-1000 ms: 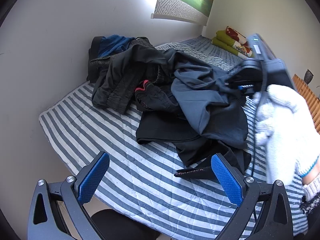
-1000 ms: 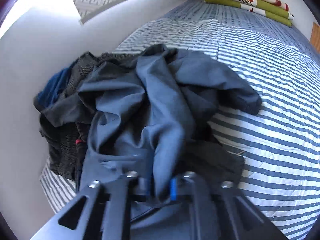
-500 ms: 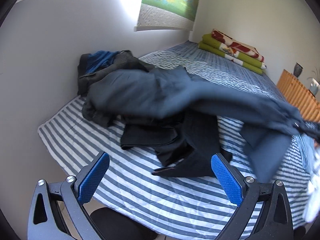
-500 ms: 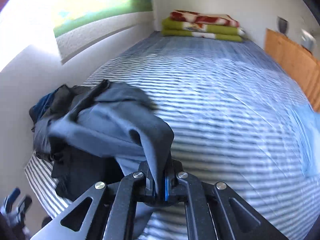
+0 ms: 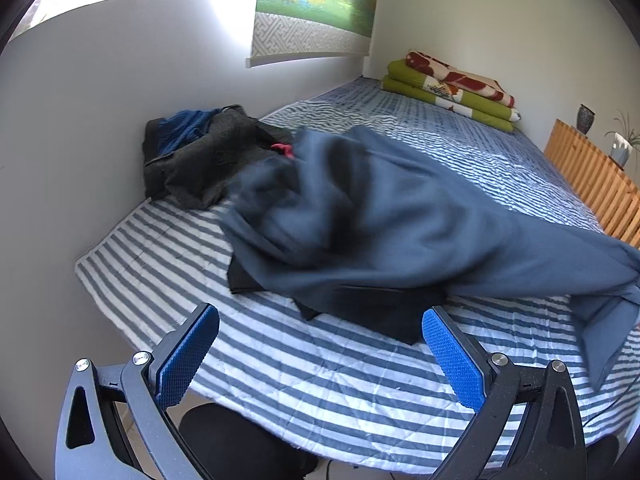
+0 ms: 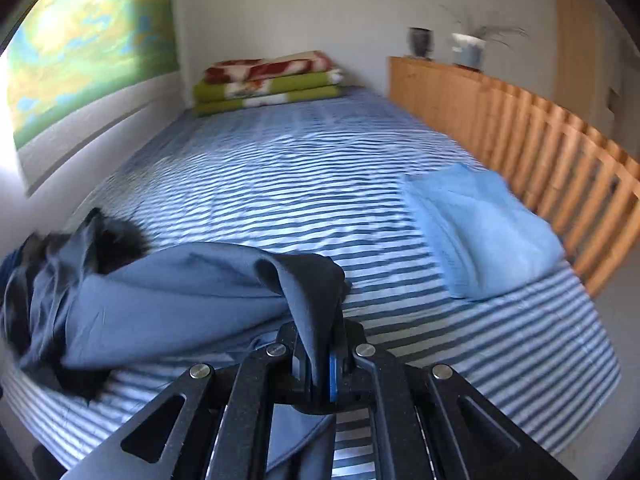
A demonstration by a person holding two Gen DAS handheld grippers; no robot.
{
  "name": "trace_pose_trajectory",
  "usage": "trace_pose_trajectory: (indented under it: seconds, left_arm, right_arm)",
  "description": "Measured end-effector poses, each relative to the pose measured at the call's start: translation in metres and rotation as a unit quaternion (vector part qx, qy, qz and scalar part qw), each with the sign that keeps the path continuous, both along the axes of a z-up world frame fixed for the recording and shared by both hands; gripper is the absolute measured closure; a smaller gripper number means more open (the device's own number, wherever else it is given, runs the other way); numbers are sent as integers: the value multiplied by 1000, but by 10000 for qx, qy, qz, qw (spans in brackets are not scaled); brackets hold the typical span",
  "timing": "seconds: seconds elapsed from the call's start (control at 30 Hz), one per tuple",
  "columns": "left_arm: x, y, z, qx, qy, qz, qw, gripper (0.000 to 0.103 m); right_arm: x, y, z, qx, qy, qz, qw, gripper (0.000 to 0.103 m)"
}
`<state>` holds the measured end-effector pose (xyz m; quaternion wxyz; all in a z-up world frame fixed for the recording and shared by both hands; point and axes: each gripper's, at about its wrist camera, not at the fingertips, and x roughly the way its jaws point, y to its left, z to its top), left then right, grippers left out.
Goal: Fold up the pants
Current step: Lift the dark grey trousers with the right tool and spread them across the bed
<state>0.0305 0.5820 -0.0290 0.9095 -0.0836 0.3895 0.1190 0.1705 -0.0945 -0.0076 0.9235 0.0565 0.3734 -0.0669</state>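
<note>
Slate-blue pants (image 5: 384, 216) stretch across the striped bed (image 5: 304, 372), from the clothes pile toward the right edge of the left wrist view, blurred by motion. My right gripper (image 6: 320, 364) is shut on one end of these pants (image 6: 188, 292), with the cloth draping left over its fingers. My left gripper (image 5: 320, 356) hangs open over the near edge of the bed, its blue pads (image 5: 188, 356) empty, just short of the pants. A black garment (image 5: 376, 308) lies under the pants.
A heap of dark clothes (image 5: 200, 156) sits against the wall at the left. Folded light-blue cloth (image 6: 480, 228) lies near the wooden slatted rail (image 6: 540, 136). Folded green and red blankets (image 6: 268, 80) rest at the far end of the bed.
My right gripper has pulled the blue pants off the pile and dragged them rightward across the bed. The gloved hand has left the left wrist view. The left gripper stays open.
</note>
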Motion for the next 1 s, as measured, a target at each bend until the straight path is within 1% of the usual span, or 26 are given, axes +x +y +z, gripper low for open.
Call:
trace_pose_trajectory:
  seconds: [0.07,0.13,0.2,0.27,0.3,0.33,0.4,0.47,0.5,0.53,0.6,0.67,0.7,0.73,0.77,0.87,0.9,0.93,1.0]
  left_arm:
    - [-2,7,-1,4,27,67,10000,0]
    - [-3,11,-3,-23,55,145,9999,0]
    - [-7,17,-4,-76,33,208,9997,0]
    - [-8,21,-5,-92,14,239,9997,0]
    - [-8,24,-6,-102,8,267,9996,0]
    - [-7,27,-7,-111,10,293,9995,0]
    - [-6,35,-11,-161,32,370,9992,0]
    - [-5,39,-14,-173,52,427,9989,0]
    - [-5,42,-16,-194,63,459,9987,0]
    - [-5,45,-17,-223,63,475,9986,0]
    - [-7,51,-19,-264,59,511,9983,0]
    - [-6,55,-20,-304,59,544,9980,0]
    - [-7,58,-21,-326,58,569,9978,0]
    - [-8,60,-22,-339,63,589,9977,0]
    - [-8,62,-22,-362,68,601,9975,1]
    - [-11,68,-23,-394,49,651,9971,0]
    - [-12,70,-23,-395,47,675,9969,1]
    - [-12,71,-24,-399,49,687,9968,0]
    - [-13,76,-25,-412,60,721,9965,1]
  right_arm:
    - [2,-17,-3,19,77,-267,9996,99]
    - [5,-30,-11,-220,258,-526,9980,99]
    - [5,-33,-20,-346,513,-437,9971,96]
    - [2,-22,-25,-399,712,-162,9965,86]
    - [-1,-13,-24,-451,690,-88,9966,71]
    - [-6,-5,-21,-491,602,-7,9970,60]
    - [-15,27,-5,-641,242,256,9973,54]
    - [-17,56,5,-375,179,784,9961,50]
    - [-15,80,12,-38,237,1202,9925,47]
    - [-13,99,15,184,285,1498,9881,43]
    - [-6,151,21,545,341,2185,9737,39]
    - [2,208,24,692,339,2742,9586,38]
    - [5,235,24,708,348,2990,9510,36]
    - [7,253,22,693,371,3158,9456,34]
    - [10,282,18,639,439,3355,9388,34]
    - [23,351,-3,575,852,3791,9196,33]
    - [29,372,-14,507,1060,3842,9157,33]
    - [35,383,-24,438,1189,3813,9157,33]
    - [49,406,-47,210,1477,3618,9202,34]
